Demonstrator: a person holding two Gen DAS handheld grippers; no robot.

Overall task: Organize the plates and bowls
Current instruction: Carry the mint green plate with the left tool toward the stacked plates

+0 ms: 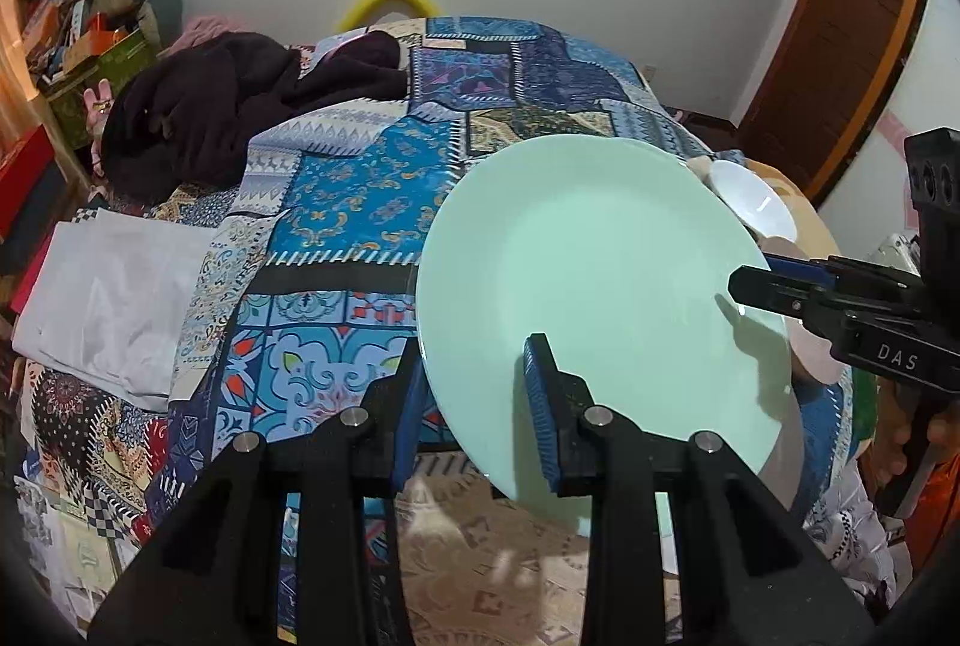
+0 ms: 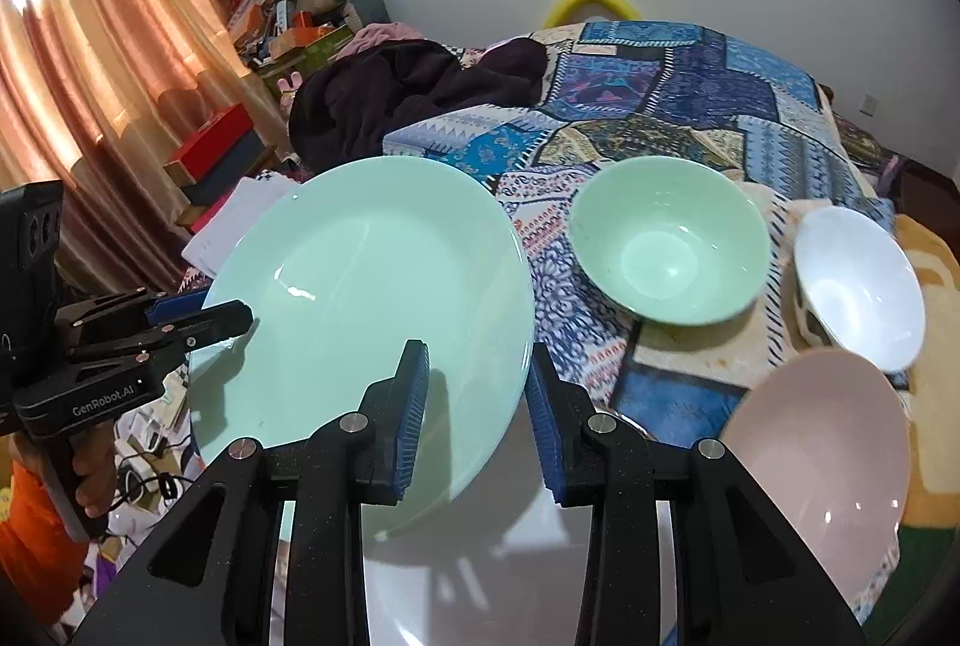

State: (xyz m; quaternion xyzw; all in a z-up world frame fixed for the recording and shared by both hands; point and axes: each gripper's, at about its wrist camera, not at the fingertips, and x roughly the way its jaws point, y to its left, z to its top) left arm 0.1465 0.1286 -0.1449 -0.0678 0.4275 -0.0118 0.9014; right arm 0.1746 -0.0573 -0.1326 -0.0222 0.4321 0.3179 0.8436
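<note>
A large mint-green plate (image 1: pixel 600 298) (image 2: pixel 372 298) hangs tilted above the patchwork bedspread (image 1: pixel 336 202). My left gripper (image 1: pixel 477 400) (image 2: pixel 231 319) is shut on its left rim, one pad on top and one underneath. On the opposite rim my right gripper (image 2: pixel 477 400) (image 1: pixel 744 280) is shut in the same way. Right of the plate, a green bowl (image 2: pixel 669 241), a white bowl (image 2: pixel 858 286) (image 1: pixel 756 202) and a pink bowl (image 2: pixel 822 466) rest on the bed. A white plate (image 2: pixel 456 586) lies below the green one, partly hidden by my fingers.
A dark blanket (image 1: pixel 228 105) is heaped at the far left of the bed, with a white folded sheet (image 1: pixel 114 298) nearer. Boxes and a curtain (image 2: pixel 102 75) stand at the left, and a wooden door (image 1: pixel 840 45) at the right. A hand (image 2: pixel 90 484) holds the left gripper's handle.
</note>
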